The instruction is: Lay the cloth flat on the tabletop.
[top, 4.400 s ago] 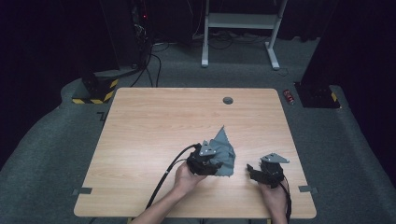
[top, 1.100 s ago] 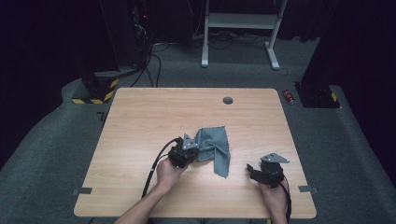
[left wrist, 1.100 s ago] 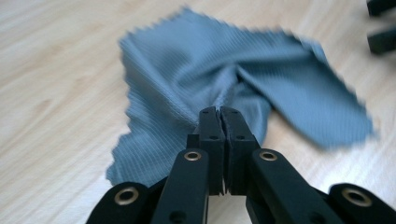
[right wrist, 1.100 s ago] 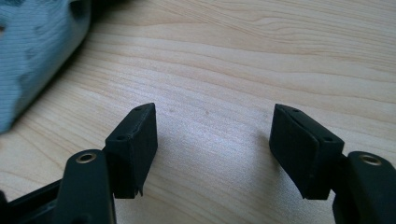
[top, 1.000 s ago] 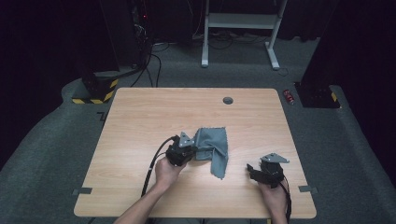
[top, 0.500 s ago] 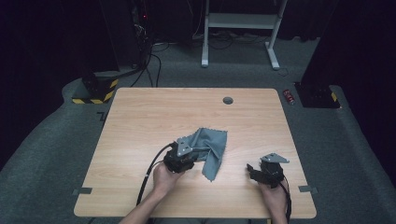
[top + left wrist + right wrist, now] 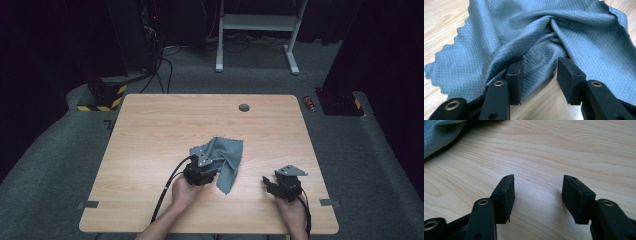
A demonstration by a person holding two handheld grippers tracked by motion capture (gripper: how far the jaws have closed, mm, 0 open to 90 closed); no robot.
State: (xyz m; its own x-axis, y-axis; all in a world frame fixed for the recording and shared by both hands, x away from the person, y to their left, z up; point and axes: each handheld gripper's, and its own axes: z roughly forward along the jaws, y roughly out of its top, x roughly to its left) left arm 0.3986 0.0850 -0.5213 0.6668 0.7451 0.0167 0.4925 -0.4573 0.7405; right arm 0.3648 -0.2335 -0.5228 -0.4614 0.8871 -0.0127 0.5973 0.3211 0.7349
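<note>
A blue-grey waffle-weave cloth (image 7: pixel 230 155) lies crumpled on the wooden table (image 7: pixel 160 125), right of centre. My left gripper (image 7: pixel 210 164) sits at the cloth's near left edge, low over the table. In the left gripper view its jaws have just been opening; the gripper (image 7: pixel 541 62) stands open, with a loose fold of the cloth (image 7: pixel 536 30) between the pads, which do not press on it. My right gripper (image 7: pixel 268 182) rests near the front right of the table, apart from the cloth. Its jaws have just been closing a little; it (image 7: pixel 539 180) is open over bare wood, with the cloth's corner (image 7: pixel 439 135) at the upper left.
A small round dark grommet (image 7: pixel 244 107) sits near the table's far edge. Black cables trail from both grippers toward the front edge. Beyond the table are a white frame's legs (image 7: pixel 255 30), floor cables and black-and-yellow marked bases (image 7: pixel 102 97).
My left hand came down and back toward the front edge, laid the cloth on the table and opened its jaws, letting the cloth go. The right hand stayed put.
</note>
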